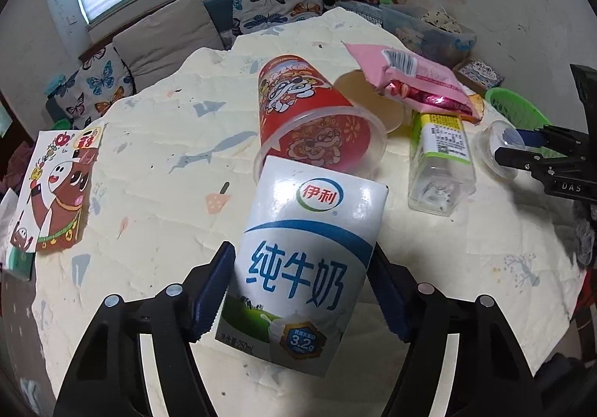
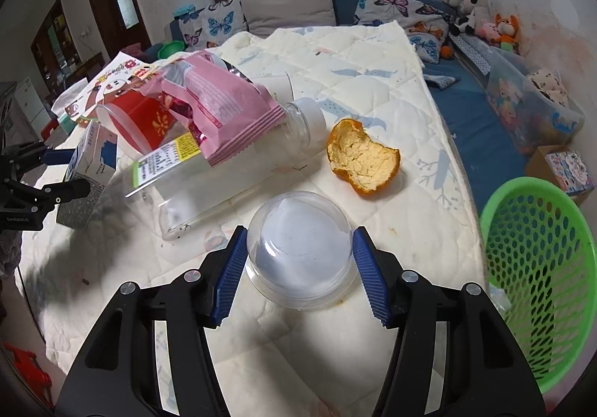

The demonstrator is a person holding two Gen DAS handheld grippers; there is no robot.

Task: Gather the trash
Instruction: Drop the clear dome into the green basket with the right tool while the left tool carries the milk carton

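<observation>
Left gripper (image 1: 302,286), low and level, clamps the white-and-blue milk carton (image 1: 302,267); right gripper (image 2: 300,267), angled downward, brackets the clear plastic dome lid (image 2: 298,249), contact uncertain.

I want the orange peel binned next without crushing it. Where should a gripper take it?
Grip the orange peel across its raised curled rim, coming from above. It lies open side up like a shallow cup on the quilt, clear of the bottle, so the edges probably offer the only pinchable ridge.
</observation>
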